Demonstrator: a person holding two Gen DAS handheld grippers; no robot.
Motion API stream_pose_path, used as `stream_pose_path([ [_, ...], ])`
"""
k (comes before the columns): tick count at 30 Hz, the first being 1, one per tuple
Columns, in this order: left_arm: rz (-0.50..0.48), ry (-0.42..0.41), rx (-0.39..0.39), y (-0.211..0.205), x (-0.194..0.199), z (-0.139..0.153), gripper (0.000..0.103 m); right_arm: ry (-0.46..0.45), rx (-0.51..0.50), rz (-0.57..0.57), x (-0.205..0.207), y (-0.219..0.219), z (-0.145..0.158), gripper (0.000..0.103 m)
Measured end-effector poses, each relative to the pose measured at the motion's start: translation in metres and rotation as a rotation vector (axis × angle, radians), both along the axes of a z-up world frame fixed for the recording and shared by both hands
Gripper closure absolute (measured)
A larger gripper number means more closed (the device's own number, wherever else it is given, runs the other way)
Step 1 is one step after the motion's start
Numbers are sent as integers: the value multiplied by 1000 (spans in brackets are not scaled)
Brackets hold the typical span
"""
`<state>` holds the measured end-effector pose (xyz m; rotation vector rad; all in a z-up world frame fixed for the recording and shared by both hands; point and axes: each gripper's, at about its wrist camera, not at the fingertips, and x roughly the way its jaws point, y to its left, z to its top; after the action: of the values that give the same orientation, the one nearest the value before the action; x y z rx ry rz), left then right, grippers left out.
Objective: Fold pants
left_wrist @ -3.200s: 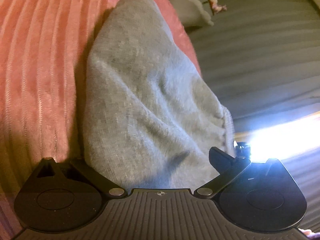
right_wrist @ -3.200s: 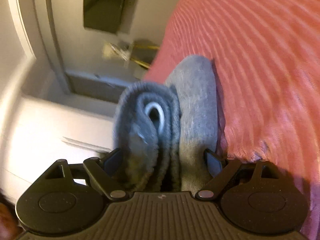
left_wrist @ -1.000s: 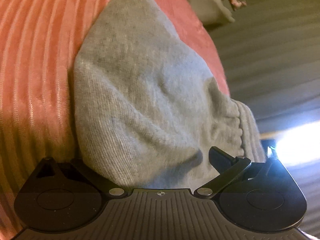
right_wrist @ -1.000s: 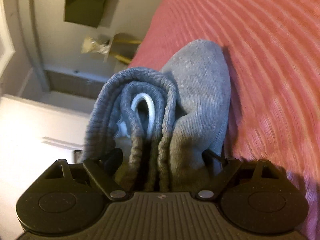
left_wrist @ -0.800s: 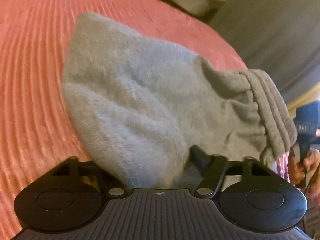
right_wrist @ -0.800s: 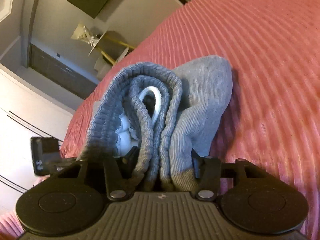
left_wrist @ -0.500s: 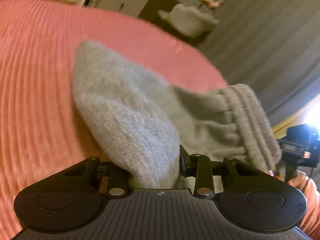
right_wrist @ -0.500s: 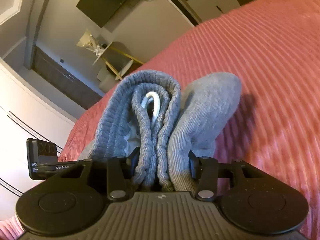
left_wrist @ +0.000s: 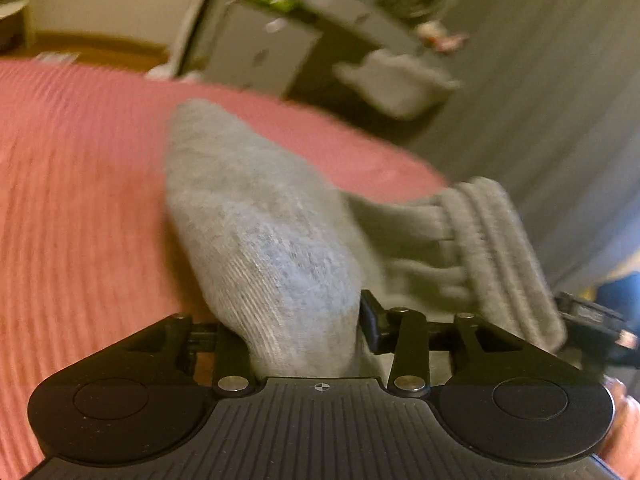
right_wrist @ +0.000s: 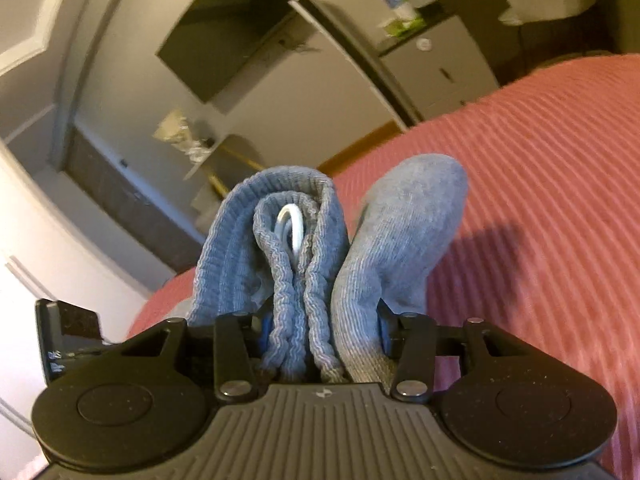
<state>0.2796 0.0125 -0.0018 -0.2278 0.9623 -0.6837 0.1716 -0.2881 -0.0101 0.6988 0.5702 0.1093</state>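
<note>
Grey knit pants point(left_wrist: 260, 232) are held up over a pink ribbed bedspread point(left_wrist: 80, 200). My left gripper point(left_wrist: 296, 328) is shut on a bunched fold of the pants; the ribbed waistband point(left_wrist: 500, 248) hangs to the right. My right gripper point(right_wrist: 320, 336) is shut on the gathered waistband point(right_wrist: 296, 264), with a white drawstring loop point(right_wrist: 292, 224) showing in the folds and a grey fold point(right_wrist: 404, 232) beside it. The other gripper's body shows at each view's edge point(left_wrist: 592, 320) point(right_wrist: 68, 332).
The pink bedspread point(right_wrist: 540, 200) stretches right in the right wrist view. Beyond the bed stand a grey cabinet point(left_wrist: 256, 44), a wall-mounted dark screen point(right_wrist: 228, 44) and grey curtains point(left_wrist: 560, 100).
Both grippers have closed tighter on the pants and lifted and tilted up, so more of the room shows. The pants have bunched narrower between the jaws.
</note>
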Motion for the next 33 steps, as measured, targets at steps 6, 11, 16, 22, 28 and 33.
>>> stream_pose_path([
  [6, 128, 91, 84, 26, 1, -37, 23, 149, -61, -156, -5, -30, -42, 21],
  [11, 270, -15, 51, 53, -36, -12, 22, 21, -141, -327, -67, -38, -9, 17],
  [16, 228, -138, 80, 21, -83, -2, 8, -216, -67, -92, -76, 29, 13, 54],
  [22, 266, -245, 360, 13, -98, -24, 9, -67, -182, -44, -51, 64, -27, 77],
  [28, 363, -283, 343, 42, -115, -10, 13, -64, -54, -162, -84, 38, -41, 97],
  [33, 237, -359, 312, 13, -136, -10, 9, -127, -71, -147, -98, 45, -43, 73],
])
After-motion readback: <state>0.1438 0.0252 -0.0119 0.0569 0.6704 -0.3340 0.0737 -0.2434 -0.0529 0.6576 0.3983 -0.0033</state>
